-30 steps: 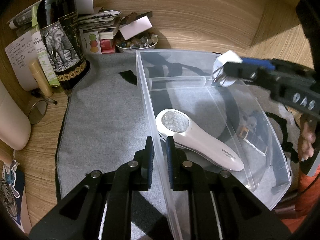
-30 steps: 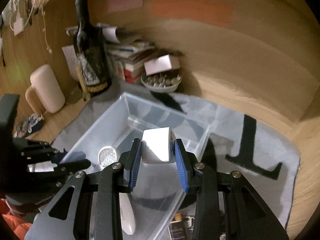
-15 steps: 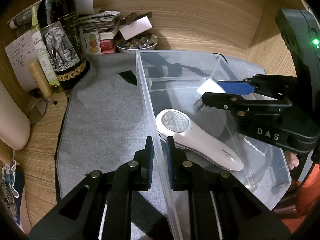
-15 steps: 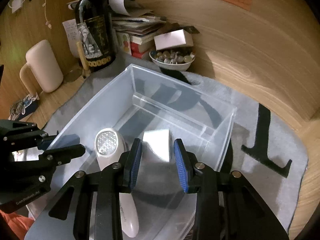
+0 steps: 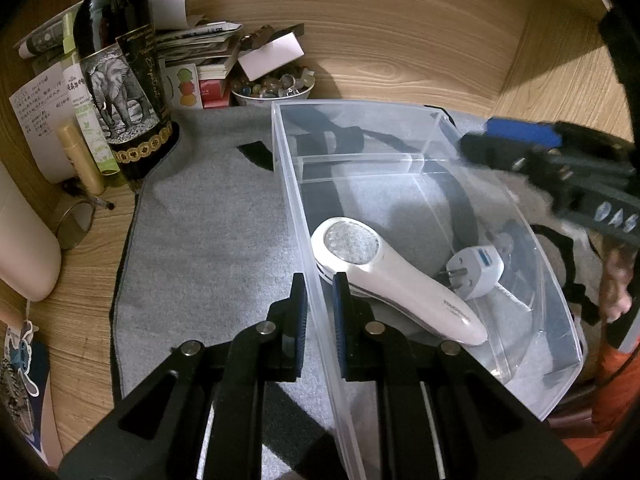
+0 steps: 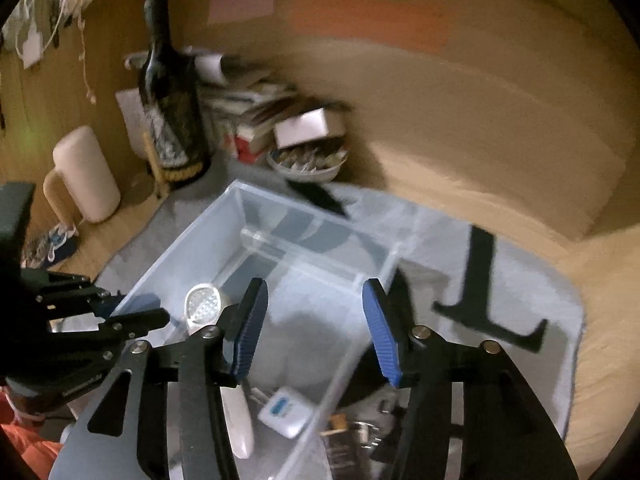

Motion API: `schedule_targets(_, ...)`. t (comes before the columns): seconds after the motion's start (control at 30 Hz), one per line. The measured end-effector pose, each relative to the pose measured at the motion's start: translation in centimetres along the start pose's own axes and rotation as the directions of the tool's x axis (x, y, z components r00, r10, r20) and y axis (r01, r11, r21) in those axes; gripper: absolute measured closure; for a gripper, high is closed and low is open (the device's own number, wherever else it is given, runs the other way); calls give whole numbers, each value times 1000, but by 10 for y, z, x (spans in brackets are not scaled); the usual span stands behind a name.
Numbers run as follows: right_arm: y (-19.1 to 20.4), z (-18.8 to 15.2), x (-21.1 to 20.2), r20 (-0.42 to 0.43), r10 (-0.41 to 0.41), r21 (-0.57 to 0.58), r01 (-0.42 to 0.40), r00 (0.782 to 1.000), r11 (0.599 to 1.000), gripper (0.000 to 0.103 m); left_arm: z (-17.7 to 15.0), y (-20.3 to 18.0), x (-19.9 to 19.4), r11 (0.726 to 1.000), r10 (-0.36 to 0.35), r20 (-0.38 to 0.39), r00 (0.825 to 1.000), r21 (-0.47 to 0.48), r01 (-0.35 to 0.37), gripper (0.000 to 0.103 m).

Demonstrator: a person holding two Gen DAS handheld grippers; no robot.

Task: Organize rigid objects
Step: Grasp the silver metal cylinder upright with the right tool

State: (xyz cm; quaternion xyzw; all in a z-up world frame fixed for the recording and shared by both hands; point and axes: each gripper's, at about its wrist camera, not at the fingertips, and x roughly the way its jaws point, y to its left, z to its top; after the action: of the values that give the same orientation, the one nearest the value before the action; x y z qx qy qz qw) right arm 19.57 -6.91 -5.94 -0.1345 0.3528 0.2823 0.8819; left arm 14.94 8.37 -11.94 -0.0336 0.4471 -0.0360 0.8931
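Plug adapter, white with metal prongs, lies on the floor of the clear plastic bin, touching the white handheld device beside it. Left gripper has its fingers closed on the bin's near side wall. Right gripper hangs above the bin with fingers spread wide and holding nothing. Bin sits on a gray mat covering the wooden tabletop, with a dark bottle near the mat's far left corner.
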Motion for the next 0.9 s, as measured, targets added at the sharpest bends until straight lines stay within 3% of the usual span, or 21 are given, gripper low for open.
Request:
schedule_targets(0.1, -14, 0, -18, 41, -48, 31, 47, 998, 998, 43, 1, 0, 1, 1000, 0, 0, 1000, 1, 0, 90)
schedule_targets(0.33, -46, -15, -42, 48, -155, 107, 149, 987, 983, 42, 0, 0, 1, 1000, 0, 1, 1000, 4, 0, 90)
schedule_targets(0.6, -67, -56, -41, -62, -218, 178, 226, 974, 958, 41, 0, 0, 1, 1000, 1, 2, 1000, 4, -1, 90)
schedule_targets(0.9, -82, -113, -38, -190, -212, 283, 260, 959, 923, 41, 0, 0, 1, 1000, -1, 3, 1000, 10, 1, 90)
